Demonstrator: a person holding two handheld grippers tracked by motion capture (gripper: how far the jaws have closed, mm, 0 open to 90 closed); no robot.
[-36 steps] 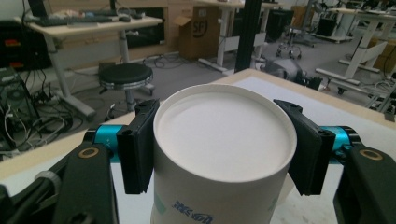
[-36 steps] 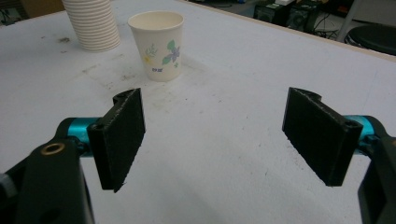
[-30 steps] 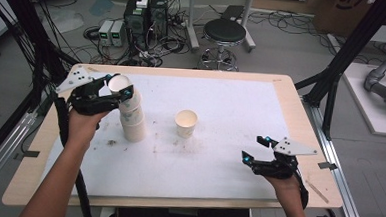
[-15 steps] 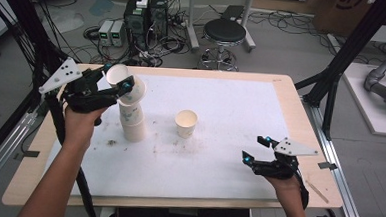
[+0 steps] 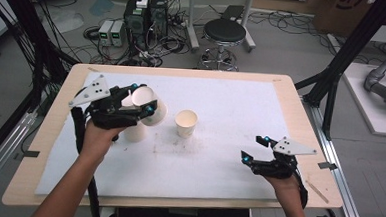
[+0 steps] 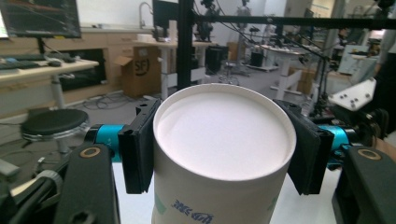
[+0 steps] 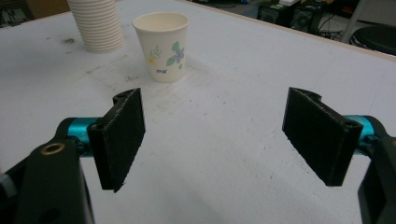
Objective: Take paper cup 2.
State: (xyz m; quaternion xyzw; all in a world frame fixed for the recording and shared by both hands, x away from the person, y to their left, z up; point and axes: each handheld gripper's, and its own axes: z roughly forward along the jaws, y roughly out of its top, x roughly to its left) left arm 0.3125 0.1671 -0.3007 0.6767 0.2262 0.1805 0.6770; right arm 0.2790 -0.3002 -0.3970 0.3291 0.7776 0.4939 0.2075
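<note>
Both grippers are black with bright blue bits near the jaws. The left gripper (image 5: 140, 107) and the right gripper (image 5: 254, 148) each carry a grey three-cornered plate with small dark screws. The jaws are flat black pads. The arms are bare.

Between my right gripper (image 5: 254, 148) and the flower-printed white paper cup (image 7: 163, 45) the white tabletop (image 5: 227, 175) lies bare. The ribbed stack of white paper cups (image 7: 97, 24) stands just beyond it, blocking that side.
</note>
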